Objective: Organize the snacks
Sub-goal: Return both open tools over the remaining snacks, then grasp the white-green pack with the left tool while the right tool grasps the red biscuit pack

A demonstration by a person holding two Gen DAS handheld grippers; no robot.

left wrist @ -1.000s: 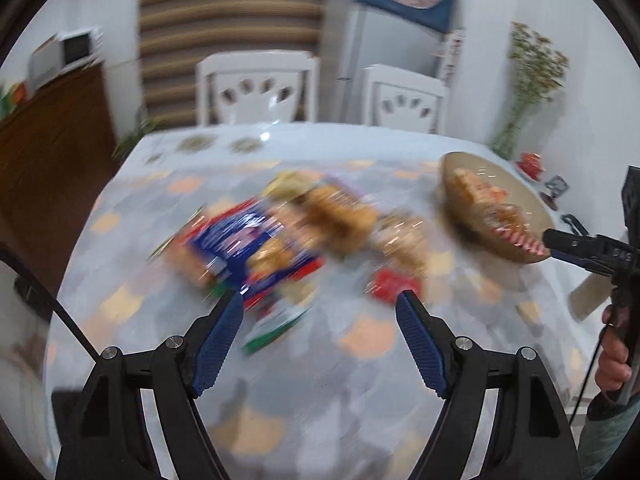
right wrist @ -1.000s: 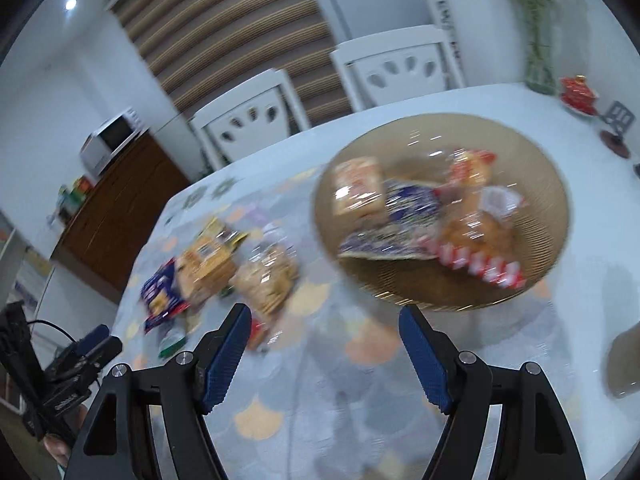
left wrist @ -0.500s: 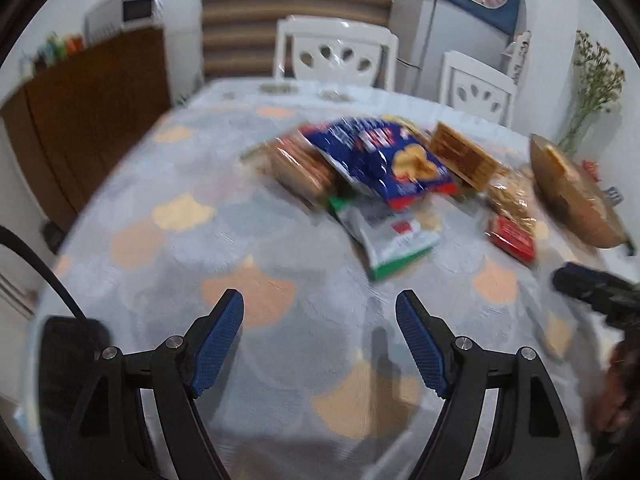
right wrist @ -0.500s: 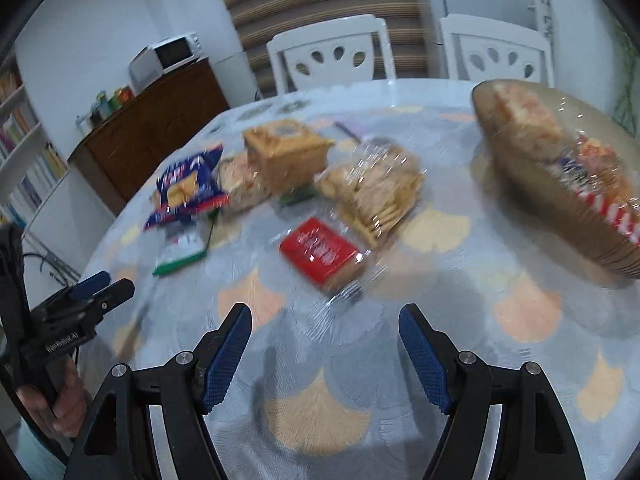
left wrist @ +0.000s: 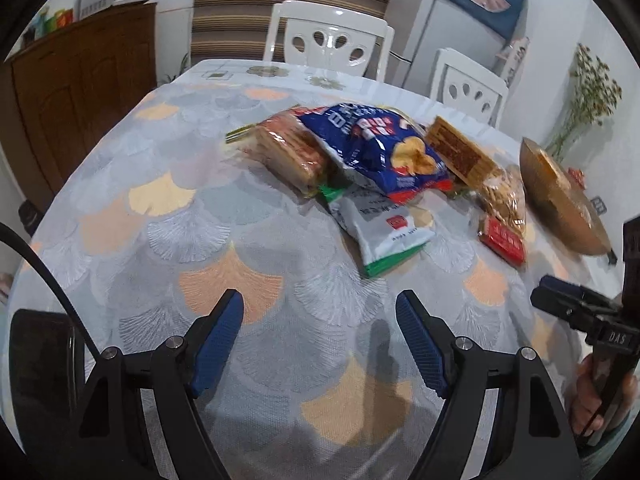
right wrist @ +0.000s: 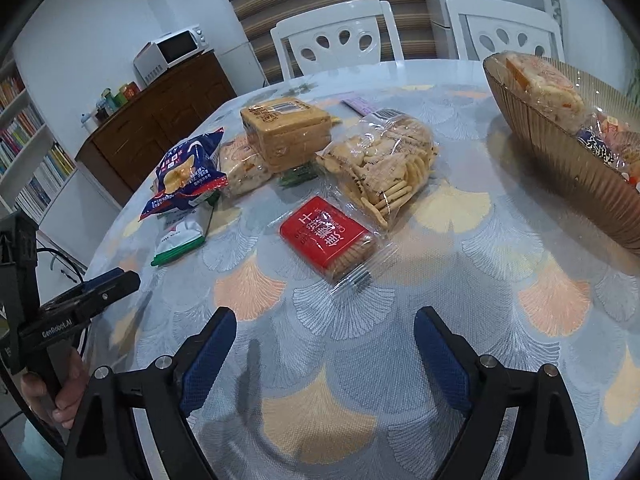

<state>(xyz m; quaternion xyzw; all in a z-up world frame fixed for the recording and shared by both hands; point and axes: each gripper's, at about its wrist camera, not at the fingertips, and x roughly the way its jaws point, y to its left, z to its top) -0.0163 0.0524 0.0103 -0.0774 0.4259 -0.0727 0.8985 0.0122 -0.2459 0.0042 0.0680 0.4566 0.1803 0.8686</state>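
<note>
Both grippers lower now, left gripper (left wrist: 319,336) apart, right gripper (right wrist: 325,344) just widened, empty, over crinkly snack packets (right wrist: 326,236).

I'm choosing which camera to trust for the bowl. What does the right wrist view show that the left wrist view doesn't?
Only the right wrist view: the snacks inside the bowl, a bookshelf, and the right hand-held gripper open over bare tablecloth.

Only the left wrist view: a plant, and the left hand-held gripper open and empty.

Both: the blue chip bag, the red cracker pack, the microwave.
</note>
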